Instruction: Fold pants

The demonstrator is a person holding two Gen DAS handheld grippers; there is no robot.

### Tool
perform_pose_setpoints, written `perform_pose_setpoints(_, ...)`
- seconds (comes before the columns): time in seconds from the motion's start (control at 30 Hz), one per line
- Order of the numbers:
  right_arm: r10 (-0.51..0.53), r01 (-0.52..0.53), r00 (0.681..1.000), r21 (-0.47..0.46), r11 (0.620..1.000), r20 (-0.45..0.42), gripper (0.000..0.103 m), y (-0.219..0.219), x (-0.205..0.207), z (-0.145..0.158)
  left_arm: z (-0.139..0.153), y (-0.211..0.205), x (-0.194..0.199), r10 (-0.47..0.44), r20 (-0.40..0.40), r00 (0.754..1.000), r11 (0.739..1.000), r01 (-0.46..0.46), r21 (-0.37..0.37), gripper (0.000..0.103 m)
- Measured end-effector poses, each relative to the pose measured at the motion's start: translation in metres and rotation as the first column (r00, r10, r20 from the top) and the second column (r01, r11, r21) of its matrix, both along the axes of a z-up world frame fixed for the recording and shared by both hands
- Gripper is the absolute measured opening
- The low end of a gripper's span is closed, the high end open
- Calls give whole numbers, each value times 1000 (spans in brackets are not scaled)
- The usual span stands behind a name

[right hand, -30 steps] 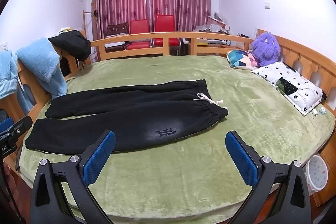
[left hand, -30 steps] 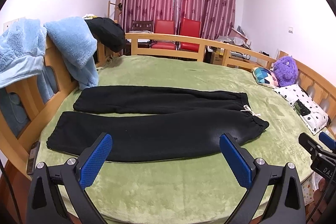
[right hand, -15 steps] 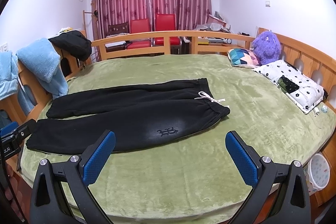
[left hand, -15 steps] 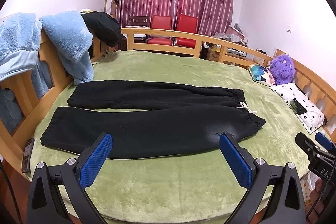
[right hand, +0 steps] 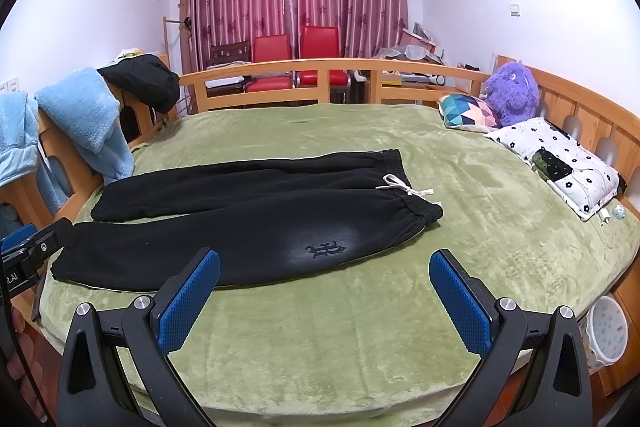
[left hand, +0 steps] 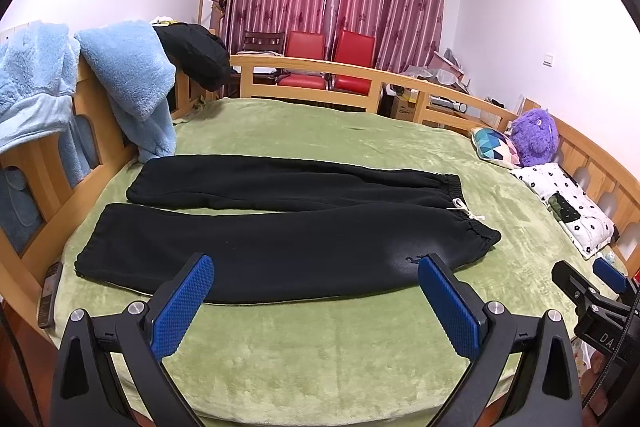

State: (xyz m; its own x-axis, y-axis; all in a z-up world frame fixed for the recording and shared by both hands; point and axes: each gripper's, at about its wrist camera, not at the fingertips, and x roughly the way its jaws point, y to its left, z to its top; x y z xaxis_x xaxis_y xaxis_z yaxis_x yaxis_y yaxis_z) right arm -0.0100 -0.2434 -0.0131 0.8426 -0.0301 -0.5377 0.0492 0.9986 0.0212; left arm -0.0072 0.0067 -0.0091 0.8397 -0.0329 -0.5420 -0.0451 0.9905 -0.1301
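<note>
Big round bed with a fuzzy green blanket (left hand: pixel 320 343) (right hand: pixel 460 187) fills most of both views, so I'll use it as the reference. Spread flat across the middle of the bed is a pair of black fleece sweatpants (left hand: pixel 280 247) (right hand: pixel 240 227), legs side by side and slightly apart, cuffs toward the bed's left rail, waistband with a white drawstring toward the right. Light blue fluffy robes (left hand: pixel 128 87) (right hand: pixel 80 119) hang over the bed's left rail. A white flower-print pillow (left hand: pixel 568 207) (right hand: pixel 560 163) lies at the bed's right edge, with a purple plush toy (left hand: pixel 534 137) (right hand: pixel 512 93) just behind it. The left gripper (left hand: pixel 316 301) hangs over the bed's near edge, jaws spread wide and holding nothing, apart from the pants. The right gripper (right hand: pixel 324 299) is the same deal: jaws wide apart, nothing in them, over the near edge.
</note>
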Motion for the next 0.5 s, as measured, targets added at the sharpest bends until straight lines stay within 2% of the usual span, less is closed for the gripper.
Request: perform_pose_setpoints(0.5, -2, 2, 1000, -11, 1000, -5, 103, 8, -1, -1, 1, 0, 0, 6, -5, 1000, 1000, -6, 2, 103)
